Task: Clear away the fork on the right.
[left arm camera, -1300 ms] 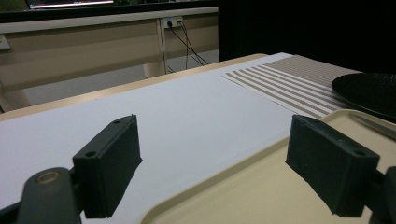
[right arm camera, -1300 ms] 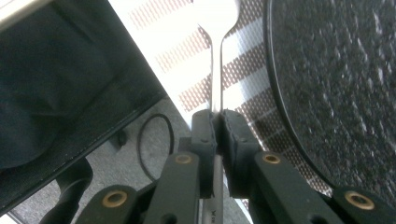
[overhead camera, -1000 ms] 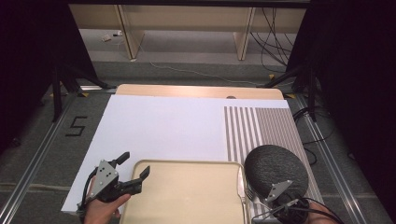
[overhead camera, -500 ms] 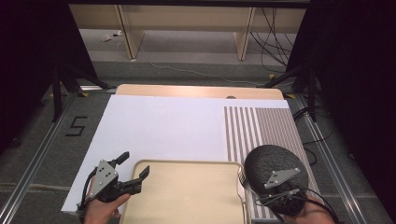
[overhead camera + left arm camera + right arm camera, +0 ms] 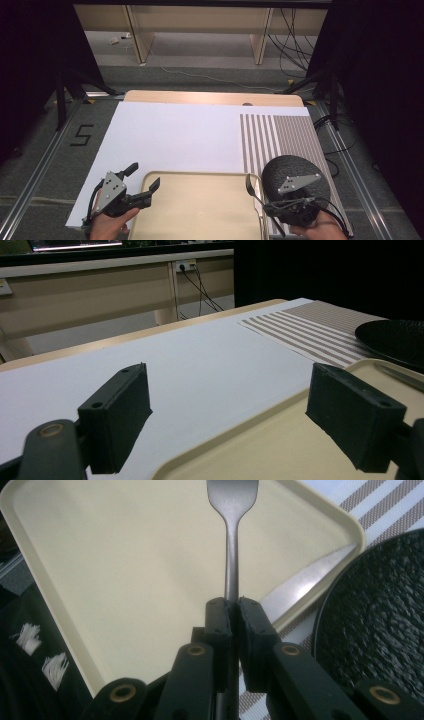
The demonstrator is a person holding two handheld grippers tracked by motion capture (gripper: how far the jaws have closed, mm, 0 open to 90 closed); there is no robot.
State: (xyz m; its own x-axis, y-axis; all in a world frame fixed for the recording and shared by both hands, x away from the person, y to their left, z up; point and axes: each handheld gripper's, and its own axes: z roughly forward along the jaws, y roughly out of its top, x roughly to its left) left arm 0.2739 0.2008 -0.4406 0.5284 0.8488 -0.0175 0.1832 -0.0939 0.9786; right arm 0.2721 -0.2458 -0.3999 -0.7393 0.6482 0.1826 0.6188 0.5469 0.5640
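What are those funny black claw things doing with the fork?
A person holds a tool in each hand. The right tool is shut on a fork, holding it by the handle above the beige tray. A knife lies on the tray's edge beside the black plate. The left tool is open at the tray's left corner.

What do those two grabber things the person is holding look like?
Both are black. The left gripper has a grey three-cornered plate with small holes on top, two chunky block-shaped black fingers, and a thin black cable looping behind it. The right gripper carries the same kind of grey plate, with black cables trailing around it. Seen close, its arms show round brass-coloured rivets and small screws in the pads. No sleeves show.
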